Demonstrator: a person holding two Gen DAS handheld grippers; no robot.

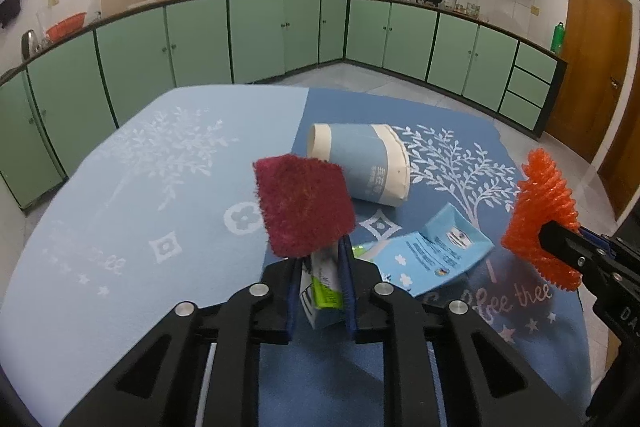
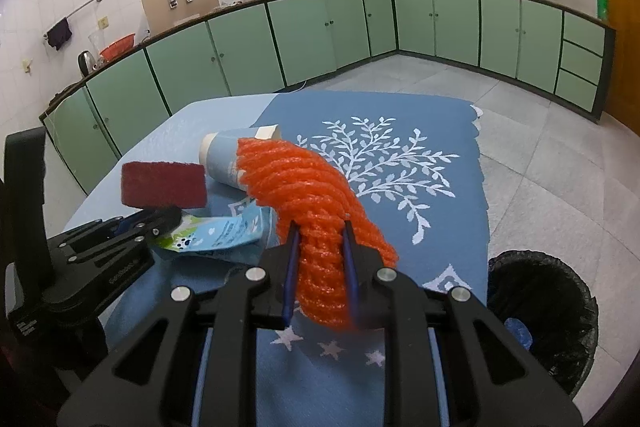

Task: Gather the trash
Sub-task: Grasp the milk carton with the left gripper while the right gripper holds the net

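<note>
- Two grippers in view, each pinching one item. The left gripper point(image 1: 320, 259) is clamped on the lower edge of a dark red scouring pad point(image 1: 304, 203), which stands tilted above the cloth; a green-and-white wrapper point(image 1: 325, 293) also sits between its fingers, contact uncertain.
- The right gripper point(image 2: 320, 259) is pressed on an orange foam net point(image 2: 316, 211), which arches up and leftward in the right wrist view and hangs clear of the cloth.
- One bench, covered by two cloths: a pale blue one point(image 1: 132, 195) at left and a darker blue tree-print one point(image 2: 400, 155) at right. The far edge of the bench runs across mid-frame in both views; the right edge of the dark cloth is ragged.
- Open floor point(image 2: 540, 163) lies beyond the far and right edges, up to the green cabinets.
- One bin point(image 2: 540, 307) lined with a black bag, lower right of the right wrist view, just beside the bench's right edge.
- On the cloth, centre of the left wrist view: one paper cup point(image 1: 360, 163) on its side and one light blue packet point(image 1: 436, 251) near it, just in front of the left gripper.
- Loose trash counted: two on the bench, at least two held.
</note>
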